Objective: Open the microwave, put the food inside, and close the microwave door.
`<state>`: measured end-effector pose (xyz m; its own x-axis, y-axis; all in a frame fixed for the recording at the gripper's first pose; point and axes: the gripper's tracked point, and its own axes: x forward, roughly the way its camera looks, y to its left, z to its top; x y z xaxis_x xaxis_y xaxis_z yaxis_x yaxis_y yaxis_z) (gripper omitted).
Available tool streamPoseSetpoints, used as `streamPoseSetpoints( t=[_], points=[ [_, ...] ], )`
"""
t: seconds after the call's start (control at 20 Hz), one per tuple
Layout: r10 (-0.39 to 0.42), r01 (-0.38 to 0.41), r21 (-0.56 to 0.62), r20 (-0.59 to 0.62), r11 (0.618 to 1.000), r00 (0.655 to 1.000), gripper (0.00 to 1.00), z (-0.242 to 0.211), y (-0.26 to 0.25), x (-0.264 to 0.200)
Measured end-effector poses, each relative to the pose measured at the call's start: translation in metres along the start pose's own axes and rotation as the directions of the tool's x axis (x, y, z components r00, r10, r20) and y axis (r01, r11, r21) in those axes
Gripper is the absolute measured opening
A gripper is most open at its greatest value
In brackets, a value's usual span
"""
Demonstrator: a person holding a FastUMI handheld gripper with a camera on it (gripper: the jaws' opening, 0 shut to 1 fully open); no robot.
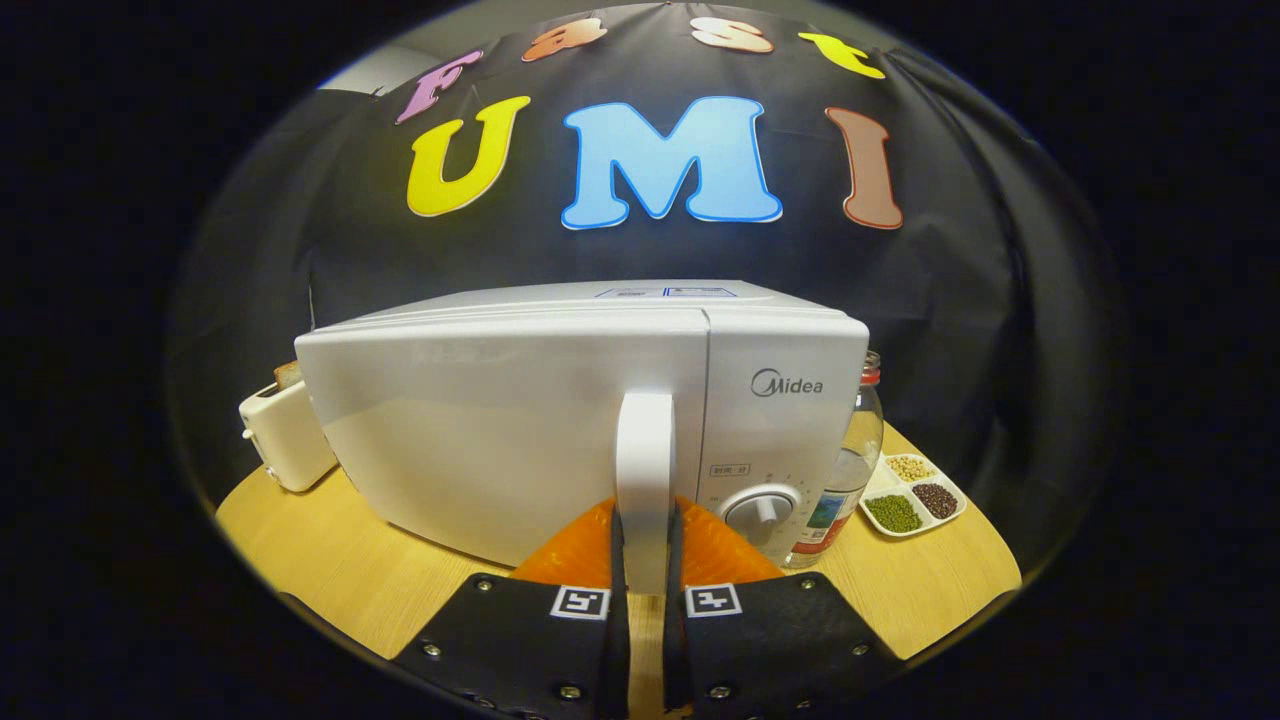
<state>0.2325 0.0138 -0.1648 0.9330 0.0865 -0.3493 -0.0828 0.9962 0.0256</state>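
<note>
**Gripper on the handle, door not yet open**

The gripper is closing its two fingers on the lower end of the microwave's handle, one finger pressing each side, so it is clamped on that upright bar. The handle is sitting at the seam between the door and the control panel with its dial. The door is lying flush with the microwave, so the opening step is judged to be only starting. No food for loading is showing clearly; something orange is lying just below the handle, behind the fingers, and what it is cannot be told. Still left: pulling the door open, putting the food in, closing up. Beyond the microwave, a toaster is standing on one side, a bottle and a tray of beans on the other, all on the table
</note>
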Motion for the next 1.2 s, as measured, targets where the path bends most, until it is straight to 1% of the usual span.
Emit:
streamPoseSetpoints(
  t=[0.15,0.45,0.65,0.7,0.75,0.8,0.85,0.9,1.0,1.2],
  points=[
    [0.004,-0.003,0.021,-0.014,1.0,1.0,0.13,-0.001,0.0,-0.002],
    [-0.012,0.012,-0.026,-0.012,1.0,1.0,0.13,0.001,0.001,-0.009],
    [-0.047,0.046,-0.055,0.0,0.997,0.999,0.13,0.002,0.0,-0.022],
    [-0.037,0.039,-0.077,0.033,0.996,0.999,0.13,0.003,0.004,-0.028],
    [-0.016,0.026,-0.117,0.079,0.993,0.997,0.01,0.012,0.017,-0.049],
    [0.002,0.014,-0.188,0.083,0.982,0.997,0.01,0.011,0.027,-0.056],
    [0.016,0.004,-0.229,0.085,0.973,0.996,0.01,0.004,0.034,-0.059],
    [0.035,-0.018,-0.231,0.069,0.973,0.997,0.01,-0.001,0.041,-0.063],
    [0.044,-0.033,-0.175,0.058,0.984,0.997,0.01,-0.004,0.044,-0.071],
    [-0.005,0.01,-0.075,0.067,0.997,0.998,0.01,0.0,0.03,-0.077]
  ],
)
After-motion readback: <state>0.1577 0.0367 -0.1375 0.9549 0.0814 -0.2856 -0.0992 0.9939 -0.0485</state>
